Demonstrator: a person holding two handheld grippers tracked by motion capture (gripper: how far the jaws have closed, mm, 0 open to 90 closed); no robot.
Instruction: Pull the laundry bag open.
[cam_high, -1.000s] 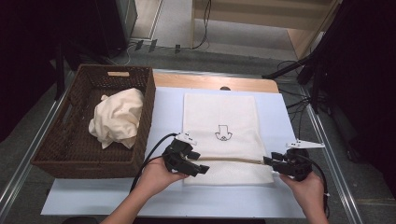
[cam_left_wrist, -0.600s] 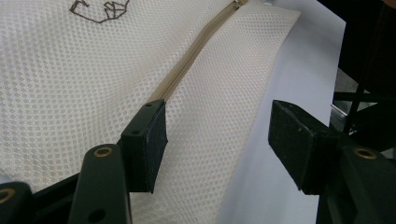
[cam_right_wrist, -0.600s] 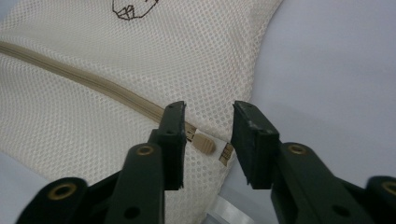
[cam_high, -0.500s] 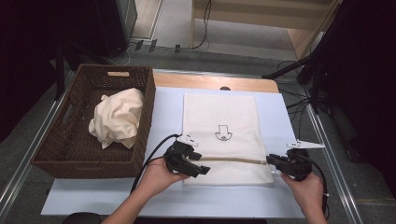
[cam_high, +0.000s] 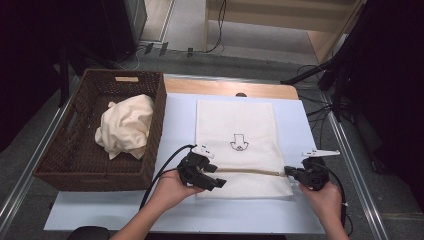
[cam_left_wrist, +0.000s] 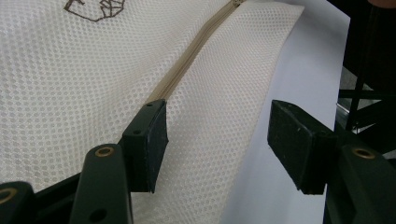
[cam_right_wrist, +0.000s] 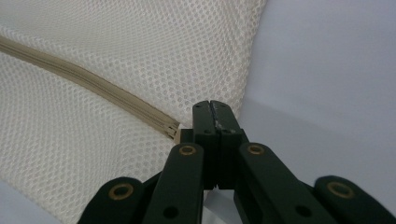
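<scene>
The right gripper has just pinched its jaws together at the zipper end of the white mesh laundry bag lying flat mid-table, likely gripping the pull, while the left gripper, jaws apart, straddles the zipper.

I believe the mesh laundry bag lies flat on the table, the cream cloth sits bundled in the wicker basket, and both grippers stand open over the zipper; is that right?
Not quite: the right gripper is shut, its jaws pressed together at the end of the zipper, as the right gripper view shows. The left gripper does stand open over the mesh laundry bag.
</scene>
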